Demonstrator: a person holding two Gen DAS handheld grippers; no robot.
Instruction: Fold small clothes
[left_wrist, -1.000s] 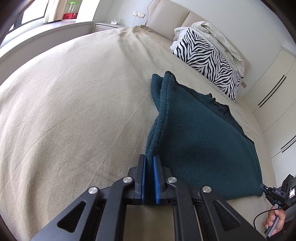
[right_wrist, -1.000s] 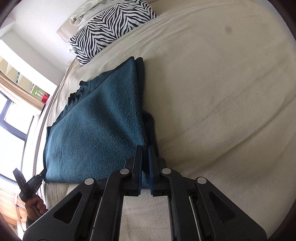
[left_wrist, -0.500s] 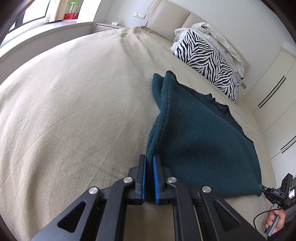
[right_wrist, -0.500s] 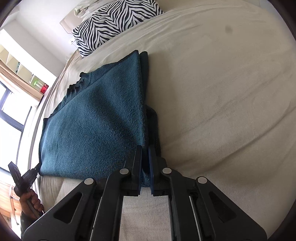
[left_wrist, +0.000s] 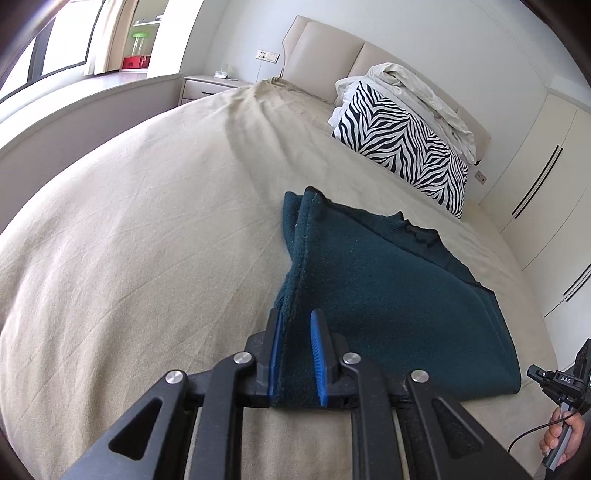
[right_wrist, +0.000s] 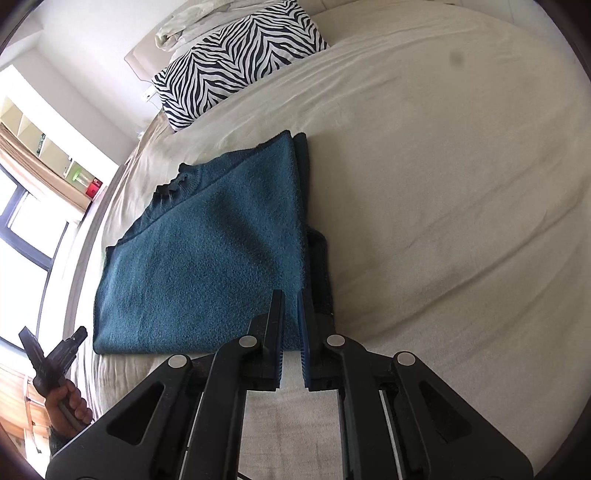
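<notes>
Left tongs (left_wrist: 298, 354) opening around teal sweater (left_wrist: 391, 295) edge, right tongs (right_wrist: 291, 332) nearly clenched there; fold laid ahead, release unfinished.

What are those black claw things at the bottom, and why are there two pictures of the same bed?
A person holds a pinching tool in each hand, and each tool has a camera looking along its jaws. One picture comes from the left gripper, the other from the right gripper. On the beige bed lies a folded dark teal sweater, with a zebra pillow beyond it. The left jaws are opening with the sweater's edge between them; the right jaws pinch its other near corner.
</notes>
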